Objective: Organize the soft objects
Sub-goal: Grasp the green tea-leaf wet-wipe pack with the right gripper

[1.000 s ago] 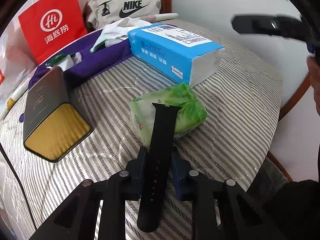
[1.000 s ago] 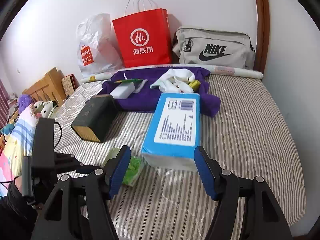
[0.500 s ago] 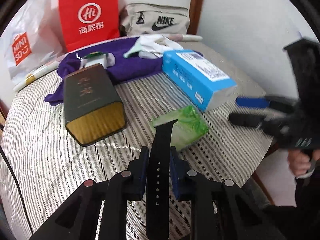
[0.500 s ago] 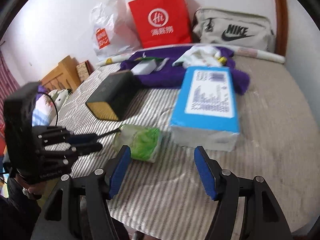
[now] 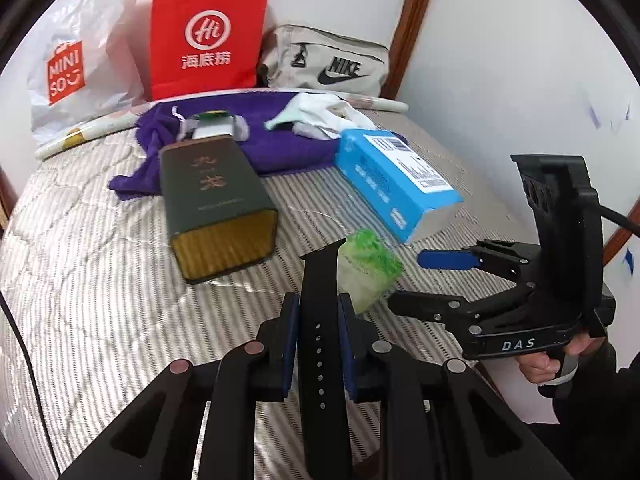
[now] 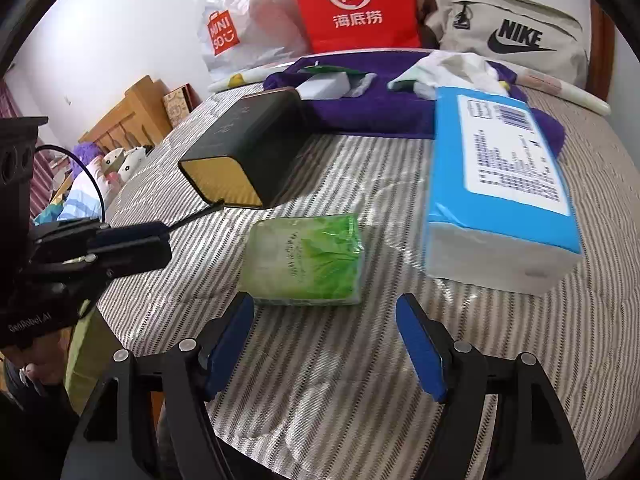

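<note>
While my left gripper [image 5: 318,322] pinches the watch strap [image 5: 322,320], my right gripper [image 6: 325,344], jaws just widening, empty, lines up on the green tissue pack [image 6: 306,258]: light, squishy, grab its long sides.

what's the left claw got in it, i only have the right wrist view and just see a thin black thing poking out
Observer: A black watch strap with a row of small holes, pinched between the left claw pads.
Operator: is it only gripped by the tip
Observer: No. The pads hold it partway along; a long stretch runs back between the claw's arms toward the camera.
</note>
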{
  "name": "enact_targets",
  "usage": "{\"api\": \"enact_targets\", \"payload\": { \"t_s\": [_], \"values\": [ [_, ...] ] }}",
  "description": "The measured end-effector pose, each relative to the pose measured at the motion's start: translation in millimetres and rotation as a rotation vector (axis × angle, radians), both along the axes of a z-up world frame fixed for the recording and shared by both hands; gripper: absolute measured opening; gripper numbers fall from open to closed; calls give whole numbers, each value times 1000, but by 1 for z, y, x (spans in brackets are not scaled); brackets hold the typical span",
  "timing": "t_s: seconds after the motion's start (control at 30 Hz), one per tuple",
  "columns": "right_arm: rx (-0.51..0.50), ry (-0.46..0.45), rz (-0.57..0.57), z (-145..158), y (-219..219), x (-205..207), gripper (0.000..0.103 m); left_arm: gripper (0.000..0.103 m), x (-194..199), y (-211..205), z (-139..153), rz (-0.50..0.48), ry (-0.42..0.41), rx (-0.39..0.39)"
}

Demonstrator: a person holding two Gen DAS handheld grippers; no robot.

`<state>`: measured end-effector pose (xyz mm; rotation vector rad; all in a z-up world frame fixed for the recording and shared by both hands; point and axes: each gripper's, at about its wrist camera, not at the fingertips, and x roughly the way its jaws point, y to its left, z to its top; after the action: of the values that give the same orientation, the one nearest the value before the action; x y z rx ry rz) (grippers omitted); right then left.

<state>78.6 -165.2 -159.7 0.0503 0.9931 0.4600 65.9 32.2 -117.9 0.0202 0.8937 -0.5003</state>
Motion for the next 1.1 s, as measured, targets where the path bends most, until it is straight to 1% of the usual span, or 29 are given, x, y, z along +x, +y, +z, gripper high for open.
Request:
{"api": "enact_targets", "payload": {
  "t_s": [0.13,0.23,0.37,0.43,0.5,0.57,0.73,0.77,0.83,0.97,1.1],
  "values": [
    [-5,1,7,-1,10,5,79,18,5,12,-8,41,8,11],
    [-9,3,6,-4,18,10,83,18,9,20,-14,60,26,0],
    [-36,12,-12,-12,28,16,85,18,12,25,-20,69,37,-1],
    [-29,25,-14,-16,31,19,85,18,14,27,-23,73,42,-1],
    [-24,20,-18,-18,34,20,91,18,15,26,-24,75,45,-2],
    [-37,7,-20,-19,37,21,92,18,16,25,-26,74,50,-4],
    [-97,-40,-11,-22,47,20,92,18,19,21,-30,80,67,4],
    [-113,-56,-10,-22,48,19,89,18,19,20,-30,85,68,12],
    [-125,-77,-10,-22,47,15,80,18,18,20,-31,100,73,29],
    [-122,-67,0,-21,32,6,79,18,15,23,-30,119,82,27],
    [-143,-68,-28,-20,9,-13,78,18,11,23,-28,132,84,15]
  ]
}}
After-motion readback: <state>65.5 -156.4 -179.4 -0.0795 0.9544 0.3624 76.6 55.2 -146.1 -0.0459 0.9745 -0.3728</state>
